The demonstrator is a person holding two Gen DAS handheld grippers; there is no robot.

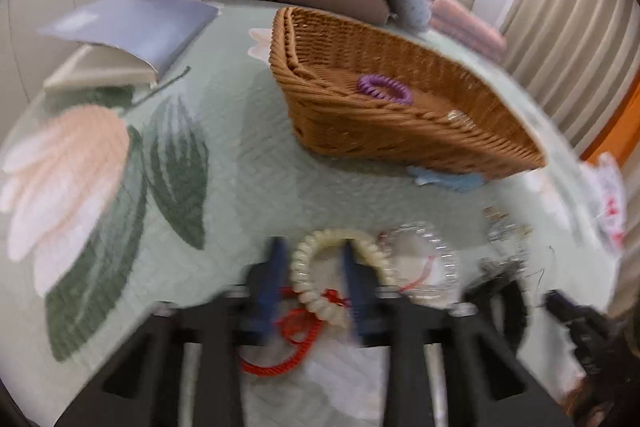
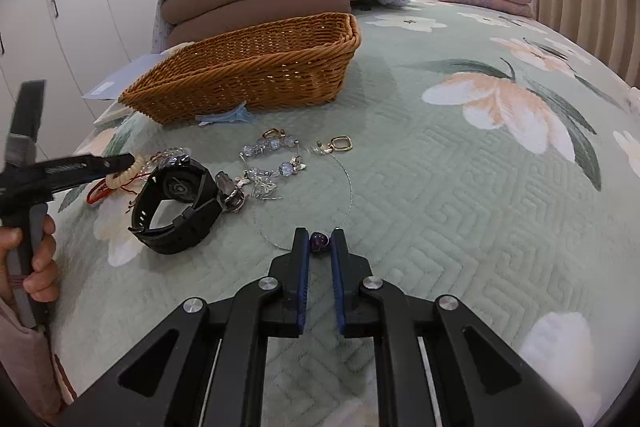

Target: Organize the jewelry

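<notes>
Though jewelry abounds, the wicker basket shows no readable writing.

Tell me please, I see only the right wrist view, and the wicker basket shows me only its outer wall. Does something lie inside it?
Observer: Yes. In the left wrist view a purple spiral hair tie lies on the floor of the wicker basket.
Operator: And how does the left hand-held gripper stand at the cream bead bracelet? I see it from the side only.
Observer: Its fingers straddle one side of the bracelet's ring. One finger is inside the ring and the other is outside it.
</notes>
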